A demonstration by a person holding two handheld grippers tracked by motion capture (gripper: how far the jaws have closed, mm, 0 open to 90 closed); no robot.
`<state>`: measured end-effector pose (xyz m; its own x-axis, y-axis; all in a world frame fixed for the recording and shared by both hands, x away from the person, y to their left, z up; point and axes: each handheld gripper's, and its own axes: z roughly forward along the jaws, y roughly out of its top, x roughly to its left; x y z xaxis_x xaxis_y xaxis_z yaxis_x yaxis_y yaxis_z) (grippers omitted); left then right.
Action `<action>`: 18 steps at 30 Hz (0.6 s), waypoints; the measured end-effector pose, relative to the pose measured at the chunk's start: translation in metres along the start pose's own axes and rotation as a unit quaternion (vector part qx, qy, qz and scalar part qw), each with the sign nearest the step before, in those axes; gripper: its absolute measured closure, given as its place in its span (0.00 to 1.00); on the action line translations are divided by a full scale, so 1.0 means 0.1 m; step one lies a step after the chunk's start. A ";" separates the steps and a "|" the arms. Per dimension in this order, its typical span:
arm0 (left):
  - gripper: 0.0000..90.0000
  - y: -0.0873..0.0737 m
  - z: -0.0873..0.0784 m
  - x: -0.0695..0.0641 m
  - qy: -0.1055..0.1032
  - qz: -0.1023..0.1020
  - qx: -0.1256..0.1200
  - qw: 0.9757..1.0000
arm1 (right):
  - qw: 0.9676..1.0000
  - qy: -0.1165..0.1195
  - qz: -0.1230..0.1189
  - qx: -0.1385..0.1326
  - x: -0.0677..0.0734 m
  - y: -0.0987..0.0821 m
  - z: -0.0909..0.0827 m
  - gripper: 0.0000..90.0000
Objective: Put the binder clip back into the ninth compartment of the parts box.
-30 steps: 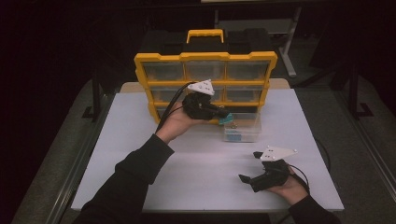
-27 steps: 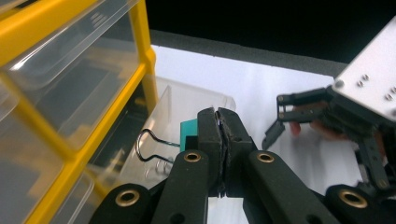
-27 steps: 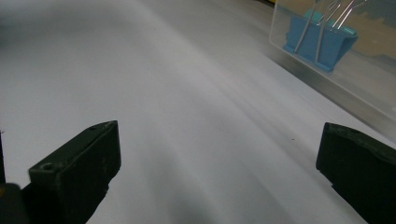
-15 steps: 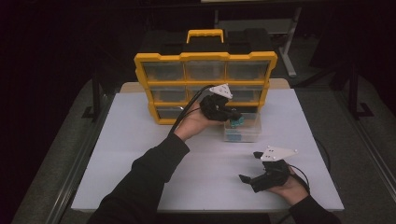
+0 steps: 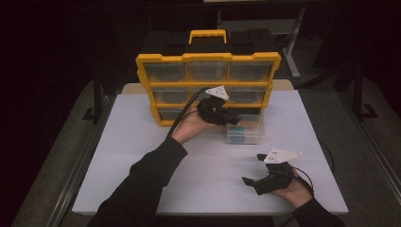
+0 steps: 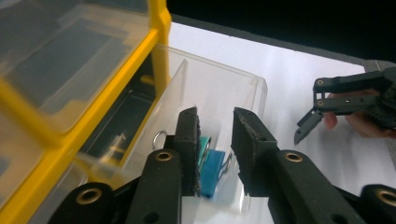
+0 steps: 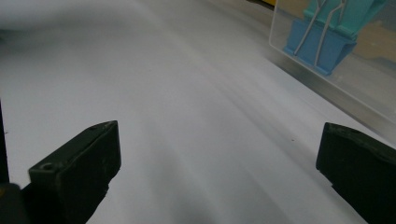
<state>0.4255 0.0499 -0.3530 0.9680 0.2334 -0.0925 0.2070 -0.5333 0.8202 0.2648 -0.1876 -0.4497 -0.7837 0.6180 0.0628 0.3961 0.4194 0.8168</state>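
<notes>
Black rubber-faced pads of the left tongs (image 6: 215, 154) stood a little apart, having just been opening, and they hung over the mouth of the clear drawer (image 5: 246, 128) with nothing pressed between them. Below the pads lay the binder clips (image 6: 211, 169), one teal and one blue, with their wire handles showing against the drawer's wall; whether a clip had just dropped from the pads could not be told. The drawer sat pulled out onto the white tabletop (image 5: 142, 156), touching or just in front of the bottom row of the yellow organiser (image 5: 208, 61).

The right tongs (image 5: 251, 169) rested low near the tabletop's front edge, well apart from the drawer, jaws spread wide and empty; their own view looked across bare tabletop toward the drawer's clear front, with the clips behind it.

Judged from this, the step was working the clips in the drawer. To do it well, the left tongs would need to come straight down, clear of the thin plastic wall, and the right tongs could steady the light drawer so it would not slide.
</notes>
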 end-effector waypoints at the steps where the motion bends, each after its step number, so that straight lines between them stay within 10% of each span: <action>1: 0.77 -0.01 -0.03 0.00 0.001 0.000 -0.001 1.000 | 1.000 0.000 0.000 0.001 0.00 0.00 0.00 0.00; 18: 0.51 -0.61 -0.64 -0.07 0.040 -0.040 -0.015 0.998 | 1.000 -0.003 -0.002 0.003 0.00 0.00 0.02 0.00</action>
<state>0.3970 0.1330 -0.3659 0.9336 0.3397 -0.1144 0.2784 -0.4861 0.8284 0.2655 -0.1864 -0.4505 -0.7828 0.6197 0.0562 0.3953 0.4256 0.8140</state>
